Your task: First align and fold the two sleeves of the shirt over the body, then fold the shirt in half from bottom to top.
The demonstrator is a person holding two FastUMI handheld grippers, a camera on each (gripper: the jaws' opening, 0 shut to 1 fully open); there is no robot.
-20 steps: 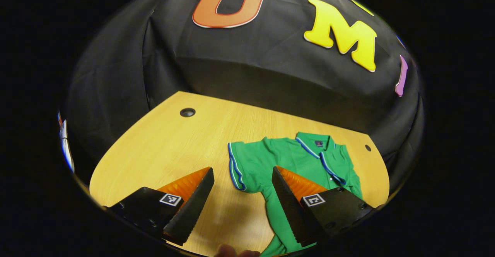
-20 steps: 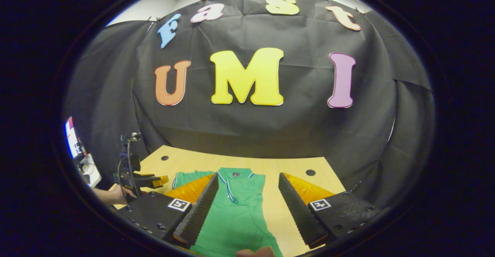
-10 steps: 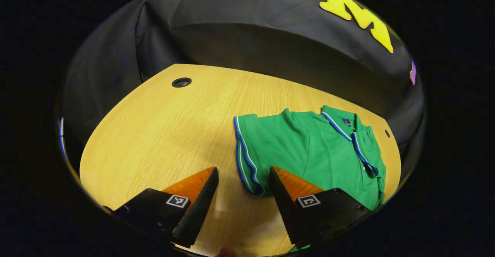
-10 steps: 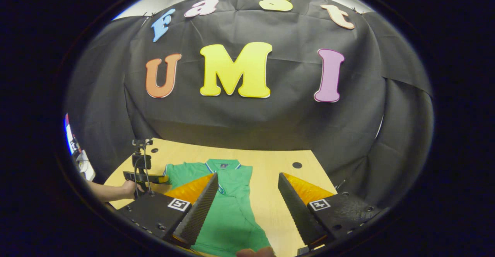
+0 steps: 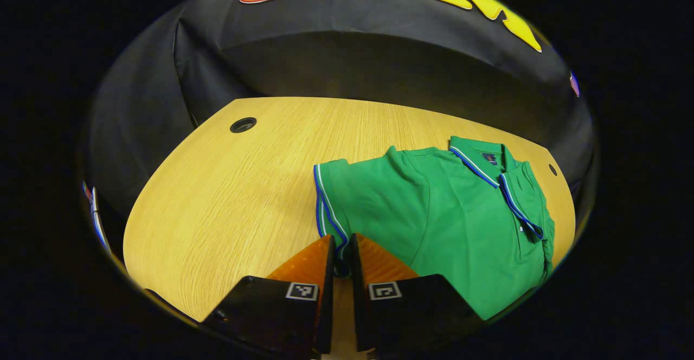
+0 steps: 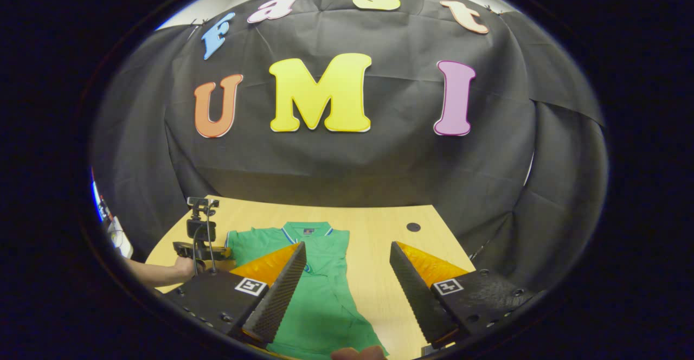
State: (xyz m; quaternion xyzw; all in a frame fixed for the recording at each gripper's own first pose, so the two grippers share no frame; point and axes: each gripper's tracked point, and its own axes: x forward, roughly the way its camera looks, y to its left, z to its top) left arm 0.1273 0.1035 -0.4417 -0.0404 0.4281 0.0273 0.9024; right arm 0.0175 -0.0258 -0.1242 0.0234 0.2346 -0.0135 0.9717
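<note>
- Left gripper view: your left tool (image 5: pixel 341 262) is closed down to a narrow slit, and the striped cuff of the shirt's sleeve (image 5: pixel 332 213) sits pinched between its two fingers, low at the bench (image 5: pixel 217 197).
- That sleeve is spread out flat to the side of the body, its blue-and-white trim running along the outer edge — the lower end of that trim is what your tool has hold of.
- The green shirt (image 5: pixel 455 213) lies face up on the wooden bench, collar (image 5: pixel 482 159) toward the back wall, placket buttons showing.
- On the shirt's far side the cloth is bunched along the edge; whether that sleeve is folded over you cannot tell from here.
- A round cable hole (image 5: pixel 243 125) sits in the bench well apart from the shirt, near the back left corner.
- Right gripper view: your right tool (image 6: pixel 341 278) is wide open and holds nothing — it hangs above the shirt (image 6: pixel 320 295), with one finger over the green cloth and the other over bare bench (image 6: pixel 379 240).
- Farther off in that view, your left hand (image 6: pixel 187 267) holds the left tool (image 6: pixel 203 250) down at the shirt's sleeve edge, a small camera standing on top of it.
- The shirt lies lengthwise along the bench, its collar (image 6: pixel 306 229) at the far end.
</note>
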